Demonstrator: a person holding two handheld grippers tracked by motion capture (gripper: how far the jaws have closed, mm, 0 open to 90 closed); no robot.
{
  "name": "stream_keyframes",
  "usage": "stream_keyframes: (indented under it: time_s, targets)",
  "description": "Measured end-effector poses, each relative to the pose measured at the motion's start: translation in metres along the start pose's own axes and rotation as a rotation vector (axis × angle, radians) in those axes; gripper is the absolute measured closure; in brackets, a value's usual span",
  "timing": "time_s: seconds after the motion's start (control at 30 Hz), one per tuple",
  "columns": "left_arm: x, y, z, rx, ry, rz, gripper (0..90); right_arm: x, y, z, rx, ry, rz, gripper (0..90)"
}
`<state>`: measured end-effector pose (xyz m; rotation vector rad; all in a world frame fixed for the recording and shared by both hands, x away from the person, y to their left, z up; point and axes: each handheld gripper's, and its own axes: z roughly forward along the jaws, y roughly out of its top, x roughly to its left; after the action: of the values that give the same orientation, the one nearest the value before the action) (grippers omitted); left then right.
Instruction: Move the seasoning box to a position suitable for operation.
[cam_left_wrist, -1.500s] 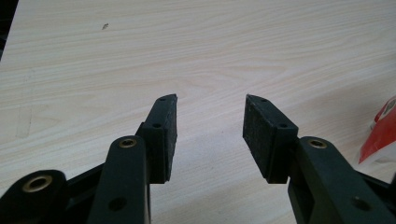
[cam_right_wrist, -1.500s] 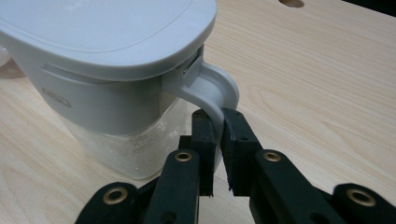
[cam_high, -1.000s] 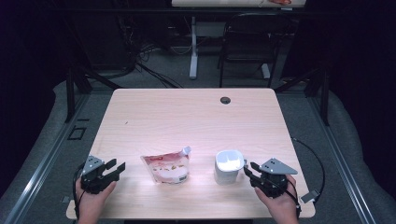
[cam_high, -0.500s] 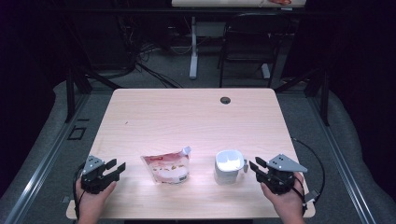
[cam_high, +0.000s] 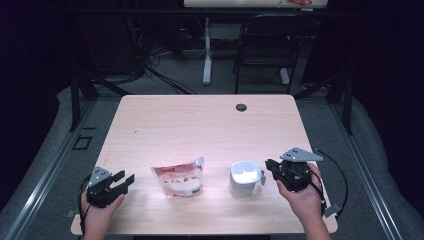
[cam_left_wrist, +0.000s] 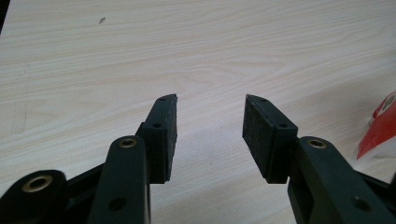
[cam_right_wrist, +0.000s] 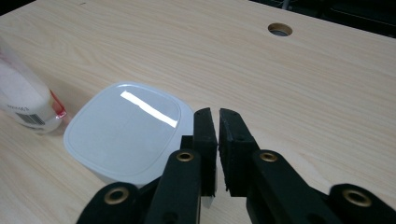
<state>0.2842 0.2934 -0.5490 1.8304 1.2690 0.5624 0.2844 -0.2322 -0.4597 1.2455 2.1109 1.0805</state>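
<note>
A white rounded container (cam_high: 244, 176) with a small handle on its right side stands near the table's front edge. In the right gripper view the container (cam_right_wrist: 123, 128) lies just left of the jaws. My right gripper (cam_high: 270, 165) hovers beside that handle. Its jaws (cam_right_wrist: 218, 116) have just been closing and stand nearly together, with nothing seen between the pads. A red and white pouch (cam_high: 179, 179) lies left of the container. My left gripper (cam_high: 125, 177) rests at the front left, open (cam_left_wrist: 210, 121) over bare wood, with the pouch's red edge (cam_left_wrist: 380, 123) at its right.
The light wooden table (cam_high: 200, 125) has a round cable hole (cam_high: 241, 107) near its far edge, also in the right gripper view (cam_right_wrist: 280, 29). Dark floor, cables and a chair lie beyond the table. The pouch's barcode end (cam_right_wrist: 23, 100) shows at far left.
The right gripper has risen and drawn slightly away from the container, and its jaws have narrowed to a slit. The left gripper, pouch and container have stayed put.
</note>
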Motion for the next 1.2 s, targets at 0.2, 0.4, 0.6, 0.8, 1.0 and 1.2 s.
stream_keyframes:
  time_s: [0.2,0.4,0.6,0.8,1.0,1.2]
  targets:
    - [0.000,0.000,-0.001,0.002,-0.004,0.005,55.4,0.008,0.003,0.003,0.006,0.004,0.000,90.0]
    - [0.001,0.000,-0.001,0.000,-0.001,0.001,55.4,0.012,0.002,0.008,0.030,0.033,-0.016,90.0]
    - [0.001,0.000,0.000,0.007,-0.005,0.005,55.4,0.017,0.001,0.013,0.046,0.039,-0.034,90.0]
    - [0.001,-0.001,0.000,0.004,-0.002,0.003,55.4,0.017,-0.001,0.018,0.054,0.036,-0.028,90.0]
    - [0.001,0.000,0.000,0.006,-0.006,0.006,55.4,0.015,-0.002,0.020,0.058,0.036,-0.022,89.8]
    - [0.001,0.000,0.000,0.007,-0.007,0.006,55.4,0.014,-0.003,0.020,0.058,0.042,-0.016,90.0]
